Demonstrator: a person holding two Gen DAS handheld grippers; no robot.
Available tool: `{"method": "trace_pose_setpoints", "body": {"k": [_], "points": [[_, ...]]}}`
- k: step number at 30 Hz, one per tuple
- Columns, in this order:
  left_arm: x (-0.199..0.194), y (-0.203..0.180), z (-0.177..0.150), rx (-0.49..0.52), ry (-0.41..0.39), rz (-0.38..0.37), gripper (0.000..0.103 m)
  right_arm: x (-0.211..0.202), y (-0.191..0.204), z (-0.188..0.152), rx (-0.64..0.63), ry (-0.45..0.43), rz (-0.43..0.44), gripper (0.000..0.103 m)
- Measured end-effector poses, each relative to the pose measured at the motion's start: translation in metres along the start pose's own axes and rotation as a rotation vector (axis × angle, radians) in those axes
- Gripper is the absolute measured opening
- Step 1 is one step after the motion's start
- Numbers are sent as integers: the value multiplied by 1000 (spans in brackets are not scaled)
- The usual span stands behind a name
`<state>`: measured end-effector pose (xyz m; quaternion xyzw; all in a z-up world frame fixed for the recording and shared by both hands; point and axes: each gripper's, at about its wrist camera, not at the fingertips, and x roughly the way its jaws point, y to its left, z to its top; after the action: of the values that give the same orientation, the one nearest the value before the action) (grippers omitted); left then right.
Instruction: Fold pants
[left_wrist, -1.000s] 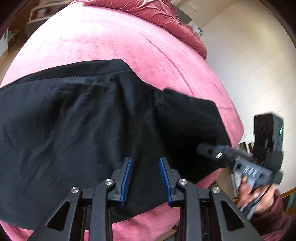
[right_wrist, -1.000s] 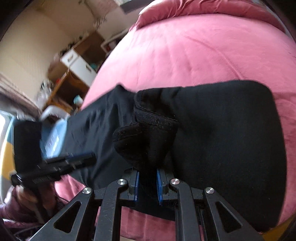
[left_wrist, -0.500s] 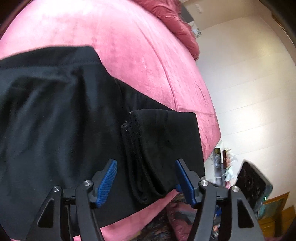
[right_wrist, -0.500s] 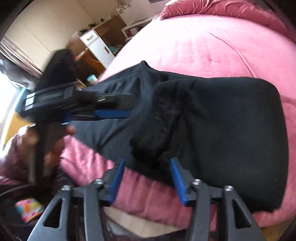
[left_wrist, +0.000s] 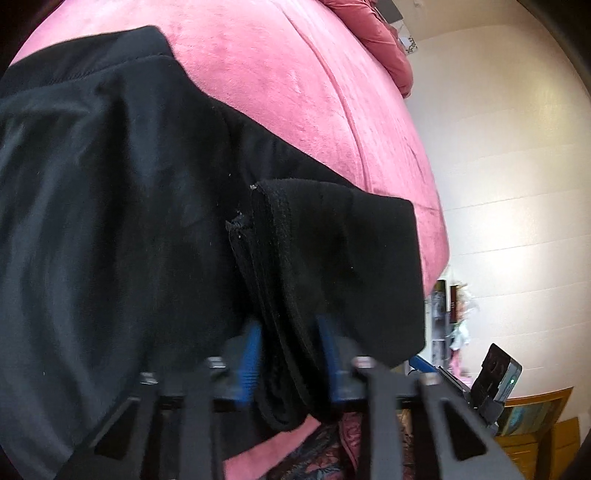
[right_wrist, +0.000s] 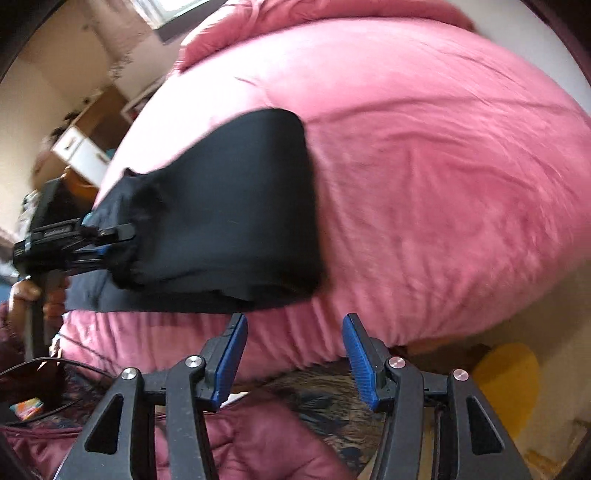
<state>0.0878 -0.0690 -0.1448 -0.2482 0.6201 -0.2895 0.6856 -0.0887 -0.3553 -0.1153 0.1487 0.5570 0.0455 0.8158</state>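
Black pants (left_wrist: 129, 229) lie partly folded on a pink bed (left_wrist: 295, 92). In the left wrist view my left gripper (left_wrist: 290, 354) is closed on the bunched waistband edge (left_wrist: 273, 295) of the folded layer near the bed's front edge. In the right wrist view the pants (right_wrist: 229, 221) show as a folded black slab, with my left gripper (right_wrist: 110, 240) gripping its left end. My right gripper (right_wrist: 293, 354) is open and empty, held off the bed's front edge, just below the pants' near edge.
The bed's front edge drops to a patterned rug (right_wrist: 332, 402) and a yellow object (right_wrist: 506, 376) on the floor. A pink pillow (left_wrist: 376, 33) lies at the head. A white-and-wood cabinet (right_wrist: 85, 147) stands at left. The wall (left_wrist: 498, 166) and a shelf are at right.
My right gripper let go of the waistband, opened and pulled back off the bed. My left gripper moved in and closed on the bunched waistband edge.
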Motion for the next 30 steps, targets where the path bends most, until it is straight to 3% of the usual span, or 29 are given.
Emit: {"method": "trace_pose_setpoints", "body": {"k": [5,10,12,16,18,21,25,30], "points": [[-19,-19,2,46,-64,-57,14,22,2,8,-2,22,-56,55],[-54,-43,2,93,-140,-172,14,27,-4,16,87,-27,0,55],[-63,-46,0,106,-156,-196,14,28,-5,19,116,-55,-19,54],[-63,-36,-7,113,-143,-156,14,34,-14,19,154,-53,-73,53],[-52,-24,-9,102,-108,-76,13,38,-16,18,146,-25,-142,53],[-21,0,-17,57,-27,49,13,47,-20,17,149,16,-176,53],[-19,11,-19,11,-34,32,15,46,-17,19,120,27,-165,54],[-27,8,-19,15,-46,61,27,27,-7,19,27,53,-186,54]]}}
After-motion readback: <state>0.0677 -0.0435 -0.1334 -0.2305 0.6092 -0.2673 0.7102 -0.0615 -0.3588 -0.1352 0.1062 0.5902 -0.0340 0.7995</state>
